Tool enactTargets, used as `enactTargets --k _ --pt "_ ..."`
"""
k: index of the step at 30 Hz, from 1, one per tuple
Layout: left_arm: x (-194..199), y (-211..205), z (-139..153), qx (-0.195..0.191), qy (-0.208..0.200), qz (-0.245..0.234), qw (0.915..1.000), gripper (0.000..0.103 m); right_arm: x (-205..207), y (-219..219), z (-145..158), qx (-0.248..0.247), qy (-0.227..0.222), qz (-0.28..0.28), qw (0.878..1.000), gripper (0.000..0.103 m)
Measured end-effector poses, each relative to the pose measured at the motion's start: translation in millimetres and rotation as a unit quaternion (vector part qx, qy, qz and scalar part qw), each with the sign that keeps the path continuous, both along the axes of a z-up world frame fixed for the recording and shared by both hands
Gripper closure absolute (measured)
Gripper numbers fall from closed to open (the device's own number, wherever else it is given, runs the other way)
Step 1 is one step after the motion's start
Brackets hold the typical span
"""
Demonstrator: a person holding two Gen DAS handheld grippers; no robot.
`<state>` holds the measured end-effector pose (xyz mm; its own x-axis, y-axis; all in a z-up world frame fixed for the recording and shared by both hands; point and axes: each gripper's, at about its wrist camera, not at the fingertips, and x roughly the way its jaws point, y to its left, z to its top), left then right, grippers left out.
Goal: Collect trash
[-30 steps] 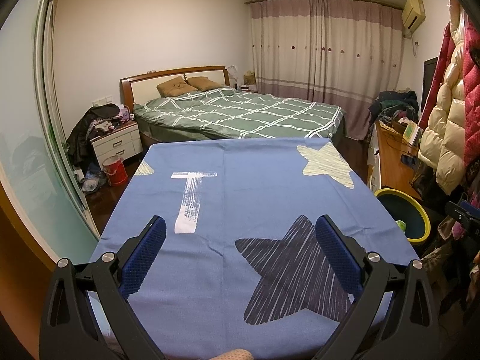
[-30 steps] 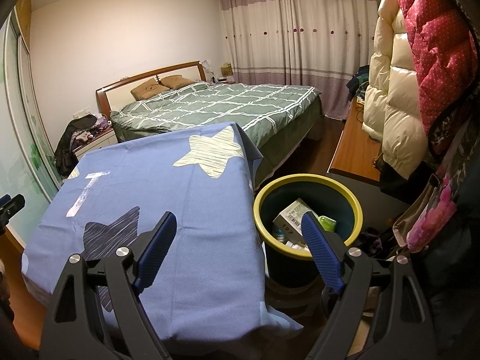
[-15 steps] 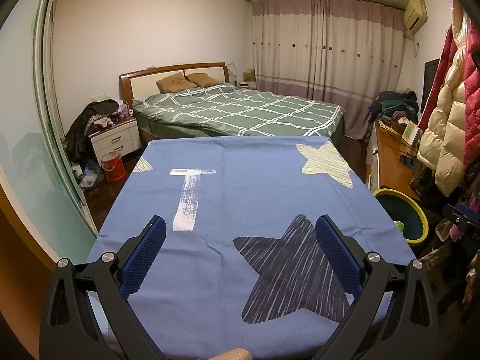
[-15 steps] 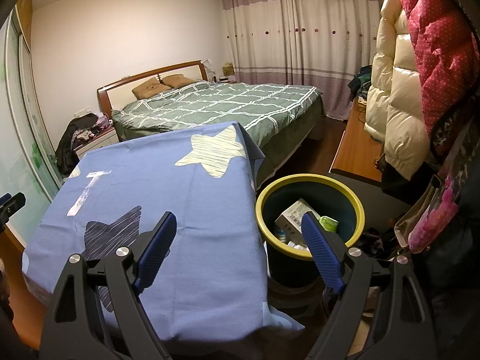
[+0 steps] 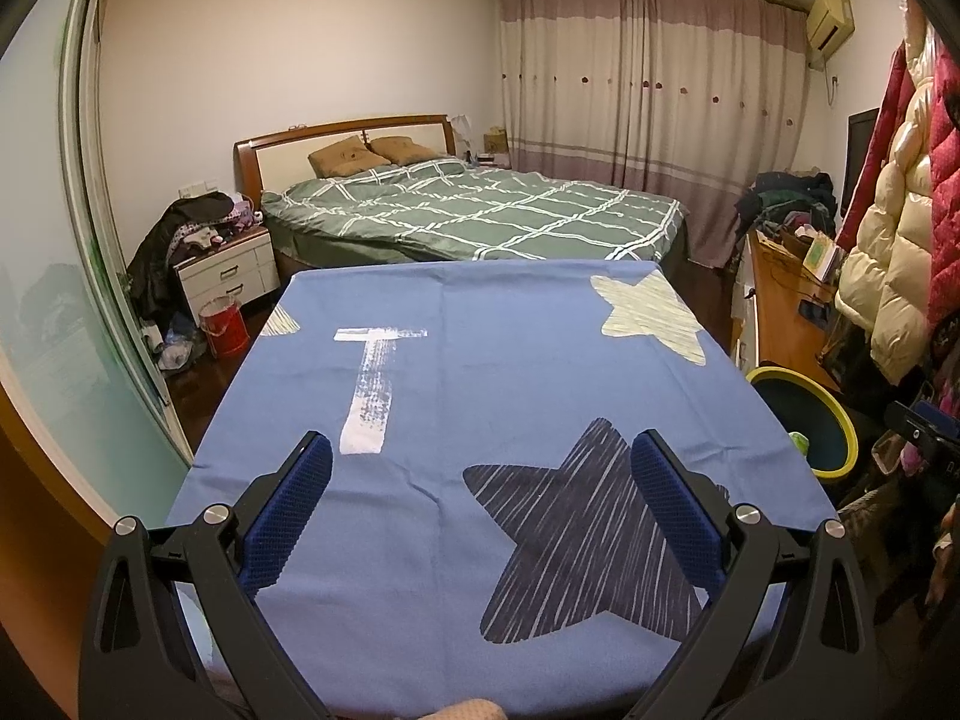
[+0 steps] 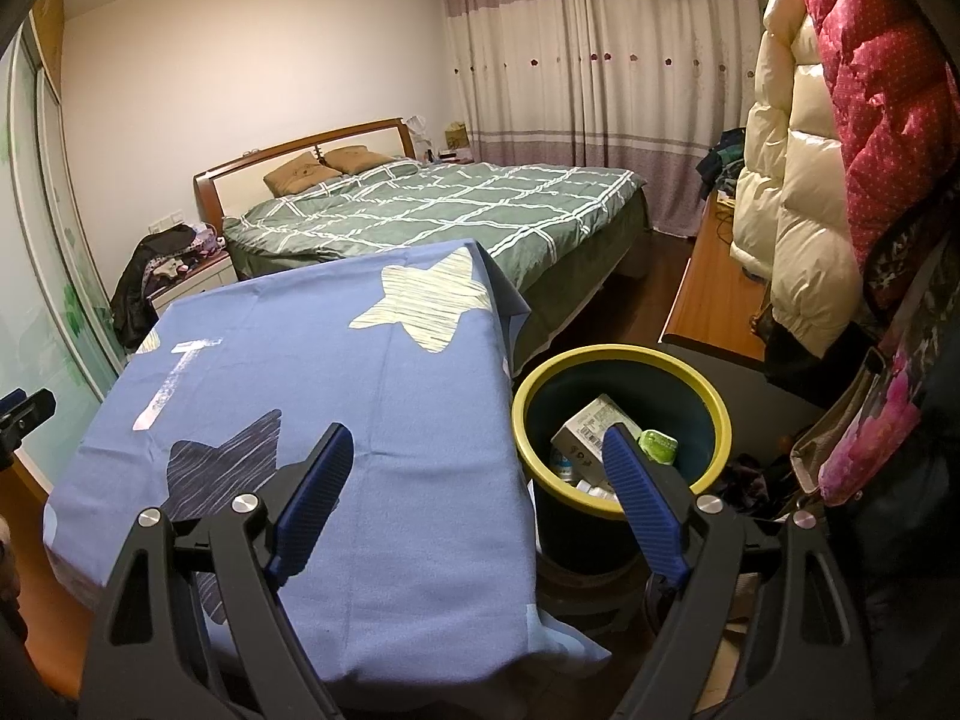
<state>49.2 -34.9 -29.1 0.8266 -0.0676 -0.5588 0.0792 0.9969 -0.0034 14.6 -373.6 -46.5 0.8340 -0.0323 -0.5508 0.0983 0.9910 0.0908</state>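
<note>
In right view, binned box (image 6: 591, 427)

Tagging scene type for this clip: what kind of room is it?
A lived-in home bedroom: a made bed with pillows, a nightstand beside it, coats hanging on the wall. A cloth-covered table stands in front.

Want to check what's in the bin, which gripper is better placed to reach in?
Probably the right gripper: open, with the bin beside it. The left gripper faces the tablecloth.
</note>
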Motion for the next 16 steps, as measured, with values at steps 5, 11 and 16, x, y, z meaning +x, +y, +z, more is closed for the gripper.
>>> enactTargets --k 5,11,16 --pt "3.5 0.6 -3.0 -0.007 0.006 -0.002 1.0000 0.005 2.1 -0.6 -2.4 0.002 0.003 0.003 1.000 0.022" --pt "28.7 6.2 -13.7 -0.011 0.029 -0.001 0.9995 0.005 13.1 0.2 -4.0 0.006 0.010 0.011 1.000 0.022" --pt "81.0 21.3 -39.6 -0.010 0.062 0.017 0.9979 0.005 49.4 9.8 -8.1 0.016 0.026 0.035 0.999 0.019"
